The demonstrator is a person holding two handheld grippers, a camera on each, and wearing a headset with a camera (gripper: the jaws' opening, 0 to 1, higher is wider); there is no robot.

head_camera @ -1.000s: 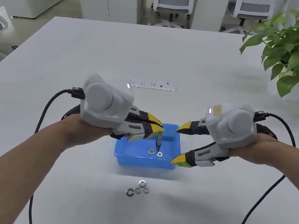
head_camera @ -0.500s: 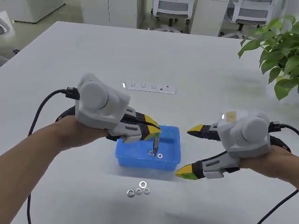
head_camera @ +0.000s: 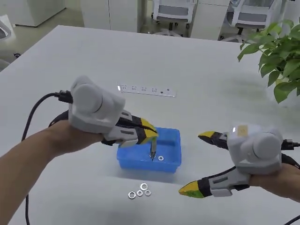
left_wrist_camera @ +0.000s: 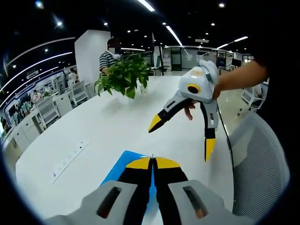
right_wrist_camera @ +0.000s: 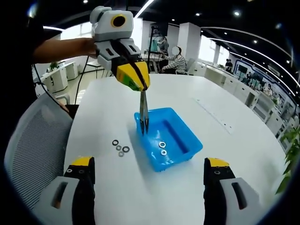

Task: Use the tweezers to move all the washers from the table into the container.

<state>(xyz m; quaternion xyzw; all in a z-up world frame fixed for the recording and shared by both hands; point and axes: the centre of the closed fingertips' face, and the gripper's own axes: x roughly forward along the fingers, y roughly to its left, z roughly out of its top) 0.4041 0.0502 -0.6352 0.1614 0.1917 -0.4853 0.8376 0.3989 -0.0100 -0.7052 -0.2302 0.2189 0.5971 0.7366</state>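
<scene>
1. My left gripper (head_camera: 149,133) was squeezed shut on the tweezers (head_camera: 153,152), jaws together with no gap between the yellow tips.
2. The tweezers hung straight down from those jaws, their points inside the blue container (head_camera: 140,164), near its front wall. I could not tell whether a washer sat between the points.
3. Two washers (right_wrist_camera: 162,145) lay on the container floor, just to the right of the tweezer points.
4. Four loose washers (head_camera: 139,191) sat clustered on the table (head_camera: 93,56), below my left gripper and just outside the container's front wall, apart from it.
5. My right gripper (head_camera: 197,163) was spread wide and held nothing. It hovered right of the container, clear of its side wall.
6. Open tabletop lay between the two grippers' tips and in front of the washer cluster.
7. Beyond the container, past my left gripper, a power strip (head_camera: 145,90) lay flat, well apart; a plant (head_camera: 279,56) stood far beyond my right gripper at the table's edge.
</scene>
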